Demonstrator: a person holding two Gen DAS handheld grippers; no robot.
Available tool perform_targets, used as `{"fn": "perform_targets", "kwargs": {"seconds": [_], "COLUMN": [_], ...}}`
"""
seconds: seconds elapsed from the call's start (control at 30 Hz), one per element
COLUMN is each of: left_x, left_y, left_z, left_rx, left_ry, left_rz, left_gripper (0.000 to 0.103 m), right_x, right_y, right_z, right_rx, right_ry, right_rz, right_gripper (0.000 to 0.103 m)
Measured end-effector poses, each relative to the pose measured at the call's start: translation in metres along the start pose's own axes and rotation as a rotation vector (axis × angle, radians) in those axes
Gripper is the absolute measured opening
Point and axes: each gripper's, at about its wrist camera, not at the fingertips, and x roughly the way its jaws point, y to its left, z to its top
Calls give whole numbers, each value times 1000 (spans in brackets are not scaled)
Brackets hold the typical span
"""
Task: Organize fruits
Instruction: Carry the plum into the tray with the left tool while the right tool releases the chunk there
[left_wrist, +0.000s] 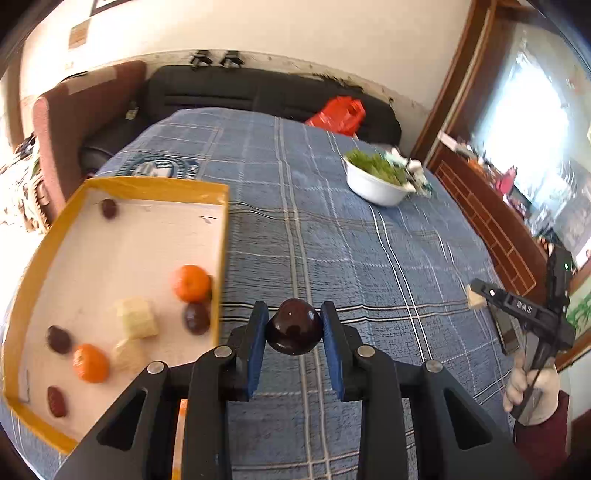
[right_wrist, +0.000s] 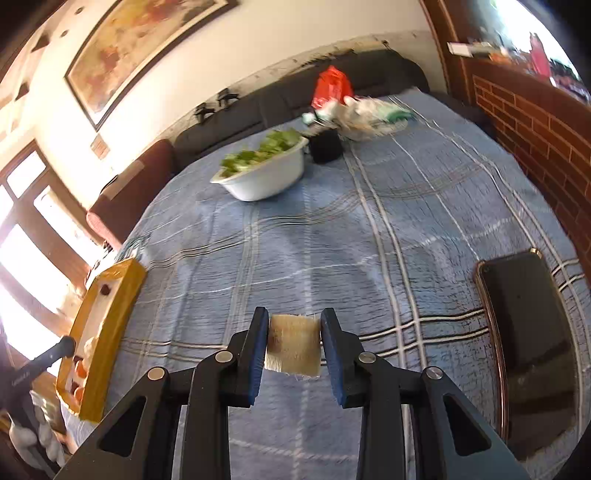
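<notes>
Left hand-held gripper (left_wrist: 294, 325): closed partway around a dark round fruit (left_wrist: 294, 331), one blue pad against each side; the fruit sits near the fingertips, held above the blue checked cloth (left_wrist: 369, 258).
Right hand-held gripper (right_wrist: 294, 339): closed partway on a pale fibrous chunk (right_wrist: 293, 345), which looks like cut fruit though I cannot tell the kind; it too is held clear of the cloth.
Yellow box (left_wrist: 221, 229): lies on the counter just to the left of the left gripper's fruit; inside it are two oranges (left_wrist: 191, 282), several dark fruits (left_wrist: 197, 318) and pale chunks (left_wrist: 137, 317).
Step in hand: by my reading, carrying both pieces to the box, the dark fruit first since it is right beside the near wall.
Doing it well: lift the dark fruit over the yellow wall before moving left, so it does not knock the rim.
Where to drop: the bare white floor toward the far end has room; the near right corner is crowded by an orange and a dark fruit touching each other.
Release: lower close to the box floor, then open slowly; a round fruit will likely roll.
Right side: keep the chunk level and the squeeze light, as it looks soft and frayed.
Keep clear of: the phone (right_wrist: 532, 339) to the right and the white bowl of greens (right_wrist: 264, 171) farther back.
</notes>
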Motion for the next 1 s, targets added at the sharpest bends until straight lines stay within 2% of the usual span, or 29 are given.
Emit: {"fn": "perform_targets", "kwargs": {"seconds": [0.23, 0.43, 0.5, 0.53, 0.63, 0.77, 0.87, 1.0], "left_x": [-52, -78, -82, -82, -81, -75, -67, -58], "left_y": [66, 127, 140, 143, 151, 156, 155, 150], "left_z": [-15, -31, -37, -40, -45, -47, -46, -45], "left_rx": [-141, -275, -304, -310, -324, -320, -324, -325], "left_ry": [-79, -116, -122, -126, -126, -125, -119, -109], "left_rz": [61, 112, 94, 89, 66, 49, 34, 29], "left_gripper": [28, 28, 28, 28, 28, 28, 28, 28], "right_x": [-25, -4, 9, 15, 27, 14, -7, -9], "right_y": [94, 189, 206, 210, 198, 141, 112, 106], "right_z": [0, -11, -18, -24, -44, -67, -82, -93], "right_rx": [-137, -275, -315, -344, -378, -296, -259, -282], "right_ry": [11, 82, 107, 125, 175, 199, 207, 222], "right_rz": [123, 226, 196, 163, 73, -21, -53, -59], "right_gripper": [32, 32, 32, 33, 45, 46, 50, 63]}}
